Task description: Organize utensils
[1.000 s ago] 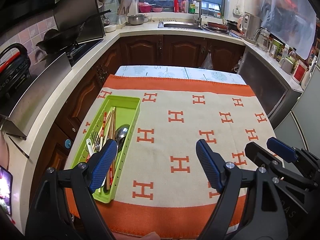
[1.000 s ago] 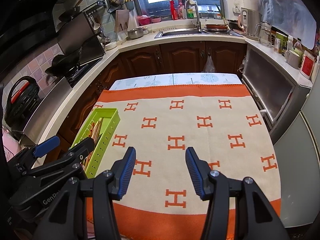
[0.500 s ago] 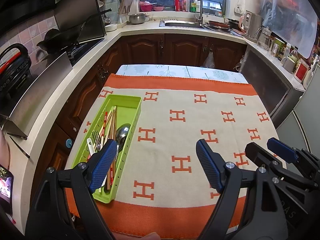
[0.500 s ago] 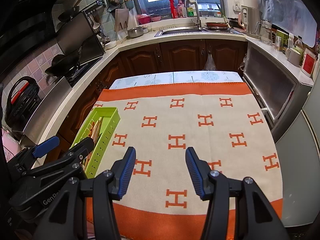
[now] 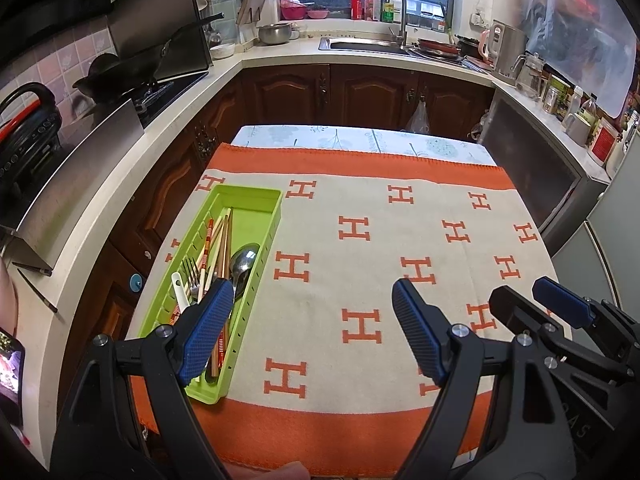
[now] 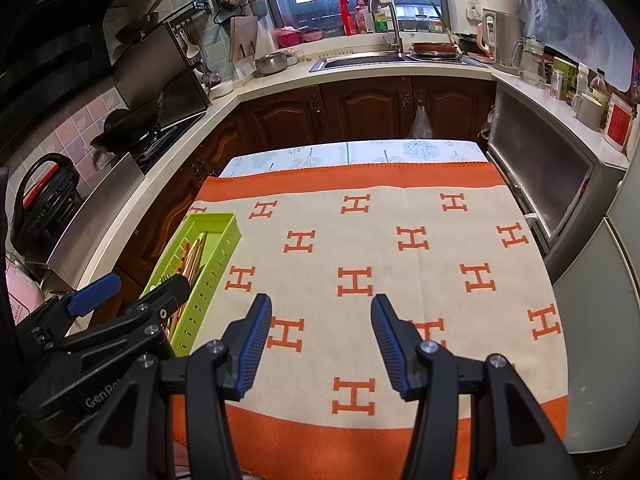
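Nothing shifted since the earlier frames.
Left gripper and right gripper gaping wide, empty; green tray lying lengthwise toward the sink, holding spoon.

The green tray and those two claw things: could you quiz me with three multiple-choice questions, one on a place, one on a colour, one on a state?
1. Where on the cloth does the green tray lie?
A. left edge
B. centre
C. right edge

2. What colour are the H marks?
A. blue
B. orange
C. black

3. How do the left gripper and right gripper stand?
A. both open, empty
B. both shut
C. one holds a spoon

Key: 1 A, the tray hugs the cloth's left side. 2 B, the marks match the orange border. 3 A, wide gaps, nothing between the fingers; the spoon rests in the tray.
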`<action>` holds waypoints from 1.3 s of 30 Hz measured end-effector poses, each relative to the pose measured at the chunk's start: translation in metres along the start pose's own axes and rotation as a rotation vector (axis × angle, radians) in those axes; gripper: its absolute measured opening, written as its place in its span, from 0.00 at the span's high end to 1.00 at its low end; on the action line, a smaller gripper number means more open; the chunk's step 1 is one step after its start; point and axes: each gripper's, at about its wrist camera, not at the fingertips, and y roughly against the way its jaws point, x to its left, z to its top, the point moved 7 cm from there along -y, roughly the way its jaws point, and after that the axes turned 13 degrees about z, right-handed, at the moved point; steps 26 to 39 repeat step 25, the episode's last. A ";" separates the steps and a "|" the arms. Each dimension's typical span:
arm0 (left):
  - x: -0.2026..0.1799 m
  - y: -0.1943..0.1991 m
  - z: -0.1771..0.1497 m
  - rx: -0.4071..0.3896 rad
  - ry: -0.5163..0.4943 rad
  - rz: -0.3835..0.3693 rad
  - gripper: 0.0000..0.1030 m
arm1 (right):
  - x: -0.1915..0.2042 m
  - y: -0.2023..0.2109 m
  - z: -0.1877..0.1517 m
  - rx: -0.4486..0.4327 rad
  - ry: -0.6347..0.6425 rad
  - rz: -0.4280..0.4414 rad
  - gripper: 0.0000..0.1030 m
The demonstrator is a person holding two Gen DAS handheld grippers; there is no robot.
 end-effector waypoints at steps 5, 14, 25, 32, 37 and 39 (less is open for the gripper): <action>-0.001 0.000 0.000 0.002 -0.001 0.000 0.23 | -0.001 0.000 0.000 0.002 -0.001 0.001 0.50; 0.000 0.000 -0.001 0.005 -0.003 0.001 0.23 | 0.000 -0.001 0.000 0.003 -0.002 0.002 0.50; -0.002 -0.004 -0.005 0.018 -0.012 0.004 0.23 | 0.002 -0.002 -0.005 0.009 -0.007 0.005 0.50; -0.002 -0.004 -0.005 0.018 -0.012 0.004 0.23 | 0.002 -0.002 -0.005 0.009 -0.007 0.005 0.50; -0.002 -0.004 -0.005 0.018 -0.012 0.004 0.23 | 0.002 -0.002 -0.005 0.009 -0.007 0.005 0.50; -0.002 -0.004 -0.005 0.018 -0.012 0.004 0.23 | 0.002 -0.002 -0.005 0.009 -0.007 0.005 0.50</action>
